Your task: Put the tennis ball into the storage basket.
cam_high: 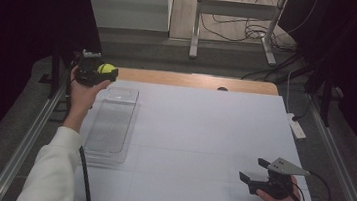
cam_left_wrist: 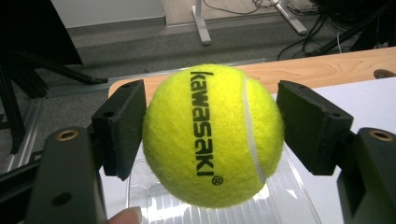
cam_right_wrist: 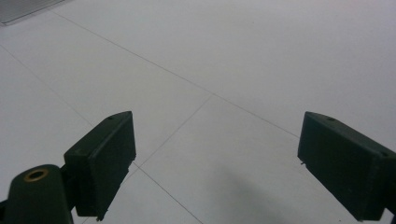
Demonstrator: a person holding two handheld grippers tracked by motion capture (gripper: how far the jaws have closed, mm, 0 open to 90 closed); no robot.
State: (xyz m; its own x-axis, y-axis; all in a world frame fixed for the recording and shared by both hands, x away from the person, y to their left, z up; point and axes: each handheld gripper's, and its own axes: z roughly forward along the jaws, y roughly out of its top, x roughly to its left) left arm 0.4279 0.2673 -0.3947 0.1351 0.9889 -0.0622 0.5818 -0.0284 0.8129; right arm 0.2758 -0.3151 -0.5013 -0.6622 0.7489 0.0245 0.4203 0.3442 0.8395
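Note:
A yellow-green tennis ball (cam_left_wrist: 212,135) printed "kawasaki" sits squeezed between the two black jaws of my left gripper (cam_left_wrist: 212,130). In the high view that left gripper (cam_high: 100,72) is held up above the far end of a clear plastic tray (cam_high: 111,123) at the table's far left, with the ball (cam_high: 106,68) in it. My right gripper (cam_high: 254,173) rests low near the table's front right, jaws spread wide with nothing between them. In the right gripper view the right gripper (cam_right_wrist: 215,163) has bare white table between its jaws.
The white table top (cam_high: 203,133) has a wooden strip (cam_high: 193,80) along its far edge. Beyond it stand a metal frame leg (cam_high: 195,27), loose cables (cam_high: 244,29) on the floor and a power strip (cam_high: 296,128) off the right edge.

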